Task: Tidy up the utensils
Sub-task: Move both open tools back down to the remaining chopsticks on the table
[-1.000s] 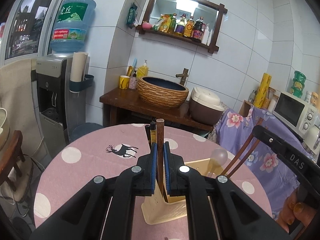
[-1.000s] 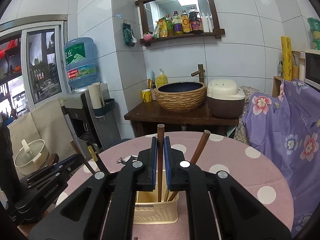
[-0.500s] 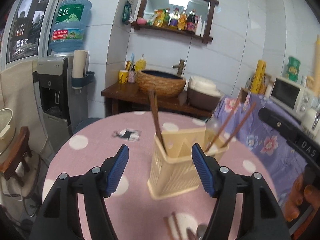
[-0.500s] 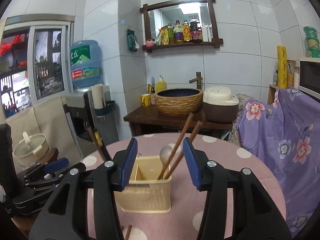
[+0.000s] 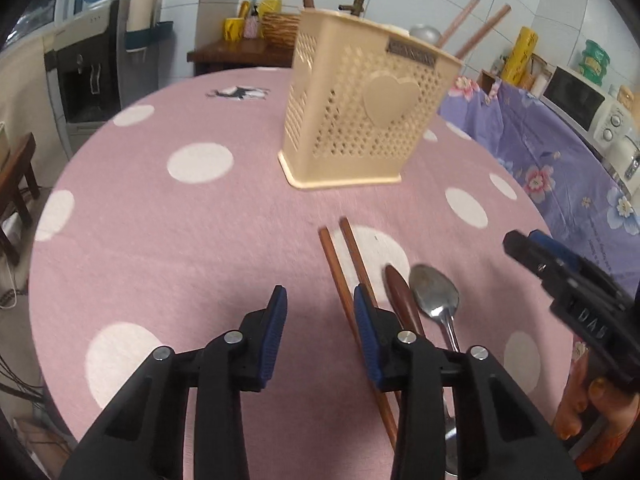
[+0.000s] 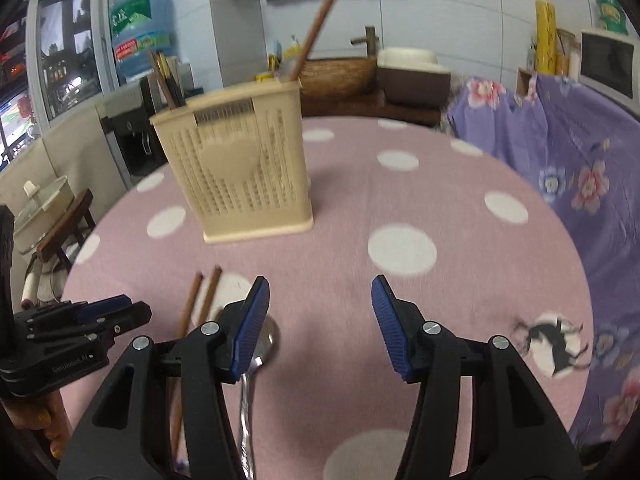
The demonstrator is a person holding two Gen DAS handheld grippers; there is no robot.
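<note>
A beige perforated utensil holder (image 5: 356, 112) stands on the pink dotted table, with brown chopsticks (image 5: 476, 28) and a spoon in it; it also shows in the right wrist view (image 6: 240, 168). A pair of brown chopsticks (image 5: 344, 264), a brown-handled utensil (image 5: 400, 292) and a metal spoon (image 5: 436, 292) lie on the cloth in front of the holder. My left gripper (image 5: 320, 316) is open and empty, low over the cloth just left of the chopsticks. My right gripper (image 6: 320, 308) is open and empty, just right of the spoon (image 6: 264, 340) and chopsticks (image 6: 200, 300).
The round table (image 5: 160, 216) has a purple flowered cloth (image 6: 580, 152) beside it on the right. A water dispenser (image 5: 92, 60), a wooden stand with a basin (image 6: 340, 76) and a microwave (image 5: 580, 100) stand behind.
Both grippers let go of the chopsticks they held over the holder, opened, and dropped down toward the utensils lying on the cloth in front of the holder.
</note>
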